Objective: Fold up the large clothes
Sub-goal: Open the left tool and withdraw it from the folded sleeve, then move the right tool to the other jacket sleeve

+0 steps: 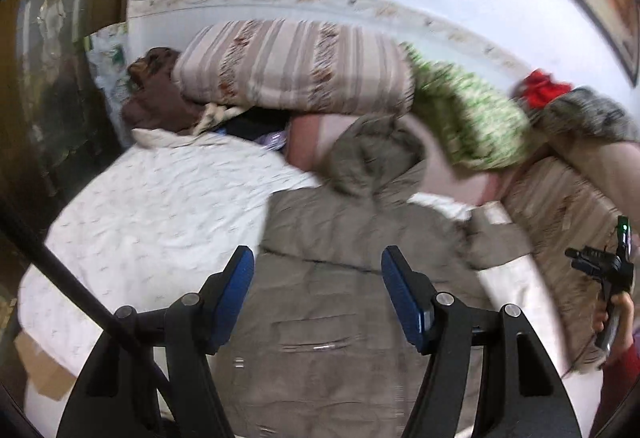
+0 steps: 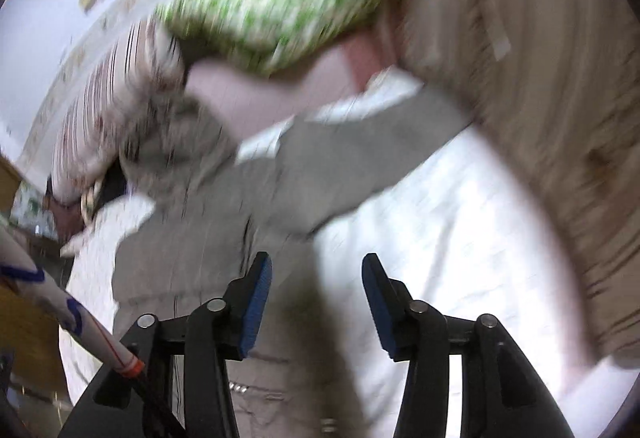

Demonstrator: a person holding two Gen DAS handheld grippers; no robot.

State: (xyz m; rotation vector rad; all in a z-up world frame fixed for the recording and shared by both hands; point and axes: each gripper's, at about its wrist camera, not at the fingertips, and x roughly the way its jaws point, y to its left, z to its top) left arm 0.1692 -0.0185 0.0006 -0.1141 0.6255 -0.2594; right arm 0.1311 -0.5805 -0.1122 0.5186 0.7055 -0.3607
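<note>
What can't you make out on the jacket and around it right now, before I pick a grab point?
- Jacket hem: cut off by the bottom edge and the left gripper, left wrist view.
- Jacket's left sleeve: out of sight in the left wrist view, smeared in the right.
- Jacket's zipper and pockets: motion blur, right wrist view, behind the right gripper.
- Dark items under the striped quilt: mostly covered.

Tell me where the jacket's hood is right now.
In the left wrist view, the hood lies at the far end of the grey-brown jacket, just below the striped quilt and left of the green blanket.
</note>
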